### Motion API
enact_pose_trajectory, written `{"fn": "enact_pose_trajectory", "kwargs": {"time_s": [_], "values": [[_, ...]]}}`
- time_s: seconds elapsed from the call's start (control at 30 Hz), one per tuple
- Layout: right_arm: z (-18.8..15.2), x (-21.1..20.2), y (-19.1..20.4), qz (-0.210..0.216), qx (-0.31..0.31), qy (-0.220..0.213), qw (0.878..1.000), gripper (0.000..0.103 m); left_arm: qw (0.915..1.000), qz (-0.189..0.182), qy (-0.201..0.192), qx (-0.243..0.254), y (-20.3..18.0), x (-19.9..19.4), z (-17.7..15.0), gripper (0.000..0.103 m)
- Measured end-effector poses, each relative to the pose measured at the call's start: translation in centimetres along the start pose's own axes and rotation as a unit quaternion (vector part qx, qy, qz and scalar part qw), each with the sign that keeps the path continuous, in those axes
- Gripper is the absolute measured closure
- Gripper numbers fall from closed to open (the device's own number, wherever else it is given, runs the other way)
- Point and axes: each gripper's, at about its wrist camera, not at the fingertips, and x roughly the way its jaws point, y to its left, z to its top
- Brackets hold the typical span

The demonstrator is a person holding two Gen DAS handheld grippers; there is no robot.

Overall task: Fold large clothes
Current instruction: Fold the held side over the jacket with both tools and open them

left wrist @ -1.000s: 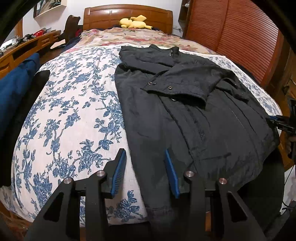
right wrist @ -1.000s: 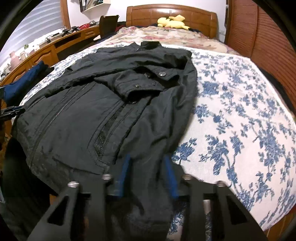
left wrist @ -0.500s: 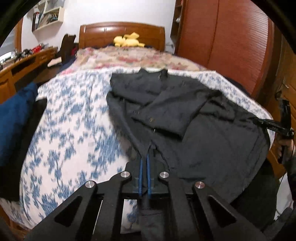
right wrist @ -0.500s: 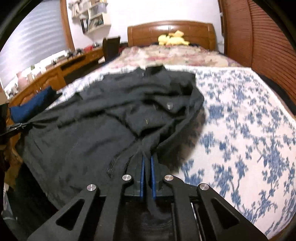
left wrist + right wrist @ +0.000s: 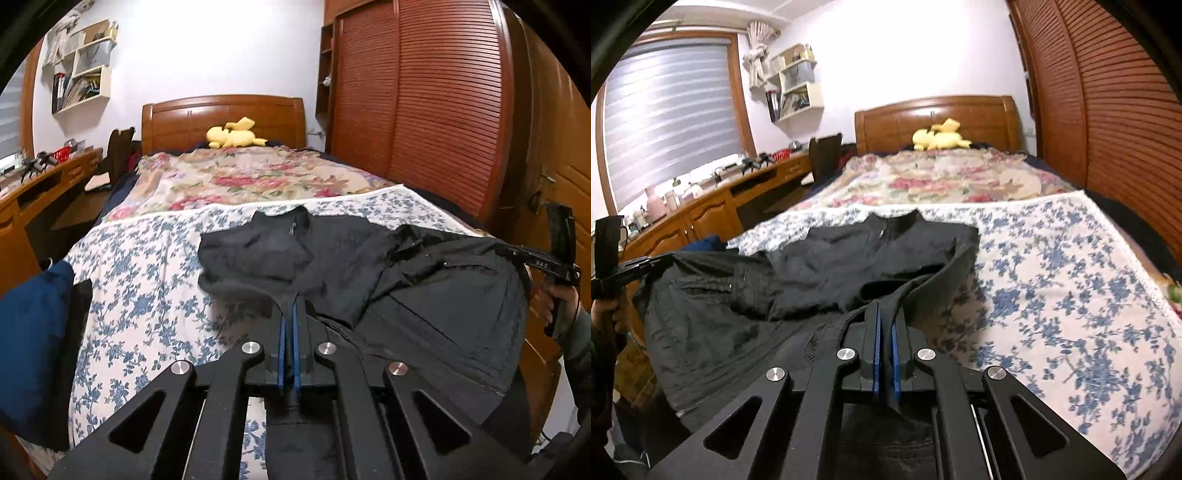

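Observation:
A large black jacket [image 5: 369, 266] lies on the blue-flowered bedspread [image 5: 147, 280], collar toward the headboard, sleeves folded over its front. My left gripper [image 5: 288, 314] is shut on the jacket's bottom hem at one corner and holds it lifted off the bed. My right gripper [image 5: 885, 317] is shut on the hem at the other corner of the jacket [image 5: 827, 273], also lifted. The cloth stretches between the two grippers. Each gripper shows at the edge of the other's view, the right one [image 5: 546, 262] and the left one [image 5: 624, 273].
A yellow plush toy [image 5: 236, 136] lies by the wooden headboard [image 5: 221, 118]. A flowered quilt [image 5: 243, 177] covers the far bed. A blue garment [image 5: 33, 343] hangs at the left. A wooden desk [image 5: 713, 206] stands left, a slatted wardrobe [image 5: 424, 110] right.
Both grippers were open over the hem, then shut on it. They have since risen and pulled back, lifting the jacket's lower half off the bed.

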Motion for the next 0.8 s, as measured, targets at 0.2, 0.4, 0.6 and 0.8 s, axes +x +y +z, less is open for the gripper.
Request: {"fn": "enact_pose_trajectory", "kwargs": {"time_s": [0.2, 0.4, 0.6, 0.8], "values": [[-0.5, -3.4, 0.1, -0.003, -0.009, -0.016, 1.0, 0.099, 0.9997, -0.005, -0.017, 0.019, -1.6, -2.3, 1.2, 0.1], [0.0, -6.3, 0.8, 0.0, -0.024, -0.041, 0.999, 0.099, 0.9987, -0.007, -0.045, 0.022, -2.0, -5.6, 2.1, 0.1], [0.4, -8.3, 0.8, 0.001, -0.04, -0.06, 0.997, 0.099, 0.9976, -0.004, -0.069, 0.008, -1.0, -7.7, 2.8, 0.1], [-0.3, -4.9, 0.0, -0.014, -0.044, -0.033, 0.998, 0.099, 0.9989, 0.013, -0.044, -0.012, 1.1, -4.1, 2.3, 0.1]]}}
